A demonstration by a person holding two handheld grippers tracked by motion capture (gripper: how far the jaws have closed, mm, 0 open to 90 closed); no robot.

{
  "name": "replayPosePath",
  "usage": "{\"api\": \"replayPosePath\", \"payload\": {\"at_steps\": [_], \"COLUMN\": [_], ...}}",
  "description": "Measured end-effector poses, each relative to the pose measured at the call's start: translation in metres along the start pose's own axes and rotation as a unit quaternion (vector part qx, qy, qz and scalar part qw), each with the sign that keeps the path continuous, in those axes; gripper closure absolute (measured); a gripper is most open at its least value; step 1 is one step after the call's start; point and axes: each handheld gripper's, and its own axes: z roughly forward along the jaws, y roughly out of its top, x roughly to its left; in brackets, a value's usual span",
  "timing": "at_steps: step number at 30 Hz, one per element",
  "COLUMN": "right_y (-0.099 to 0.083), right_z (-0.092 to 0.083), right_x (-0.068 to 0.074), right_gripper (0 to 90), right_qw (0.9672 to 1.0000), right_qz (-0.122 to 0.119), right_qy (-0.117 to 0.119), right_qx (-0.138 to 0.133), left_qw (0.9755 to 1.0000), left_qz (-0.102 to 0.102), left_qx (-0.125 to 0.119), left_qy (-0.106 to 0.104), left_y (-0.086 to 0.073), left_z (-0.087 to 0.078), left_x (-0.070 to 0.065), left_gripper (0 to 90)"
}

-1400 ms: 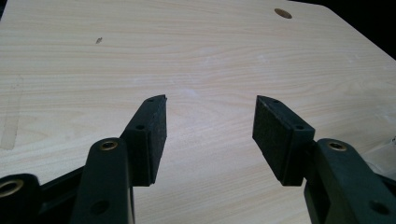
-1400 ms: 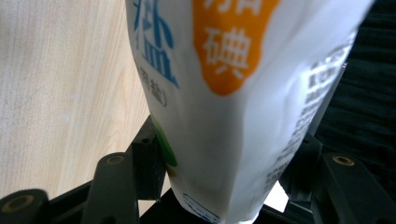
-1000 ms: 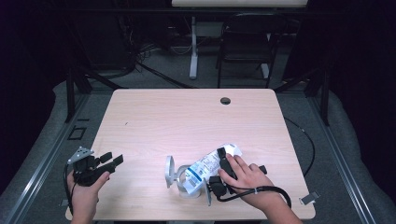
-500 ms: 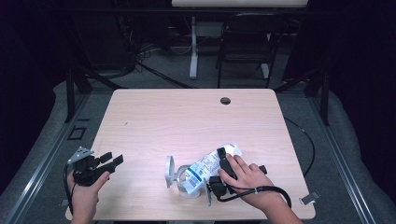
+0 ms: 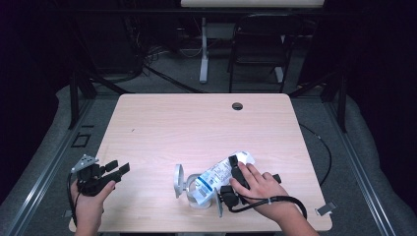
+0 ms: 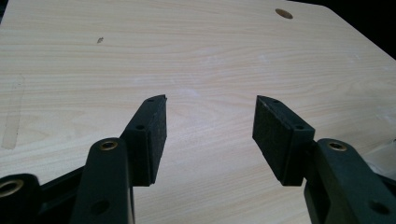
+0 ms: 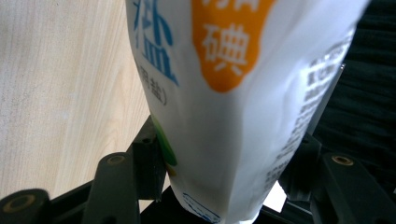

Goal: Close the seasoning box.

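A white pouch [image 5: 220, 173] with blue and orange print lies tilted near the front edge of the light wooden table [image 5: 196, 128]. My right gripper [image 5: 229, 173], held in a hand, is shut on the pouch. In the right gripper view the pouch [image 7: 233, 93] sits between the two black jaws of my right gripper [image 7: 226, 161], and both pads press on its lower end. A silver metal piece [image 5: 179, 181] stands by the pouch's left end. At the table's front left corner, another hand holds my left gripper [image 5: 118, 167] open; in its own view my left gripper [image 6: 208, 126] has nothing between the pads.
A round cable hole [image 5: 237, 106] lies near the table's far edge, and the same cable hole [image 6: 284, 13] shows in the left gripper view. A dark chair [image 5: 258, 44] and a white post stand behind the table. A small metal clip [image 5: 325, 208] sits at the front right corner.
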Motion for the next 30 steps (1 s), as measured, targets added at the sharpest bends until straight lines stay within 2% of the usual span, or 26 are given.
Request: {"api": "replayPosePath", "payload": {"at_steps": [30], "right_y": [-0.0007], "right_z": [-0.0010], "right_x": [-0.0008], "right_gripper": [45.0], "right_qw": [0.9999], "right_qz": [-0.010], "right_qy": [0.002], "right_qx": [-0.002], "left_qw": [1.0000], "left_qz": [-0.001], "left_qx": [0.003], "left_qy": [0.000], "left_y": [-0.0001], "left_z": [-0.0005], "left_x": [0.0014], "left_gripper": [45.4]}}
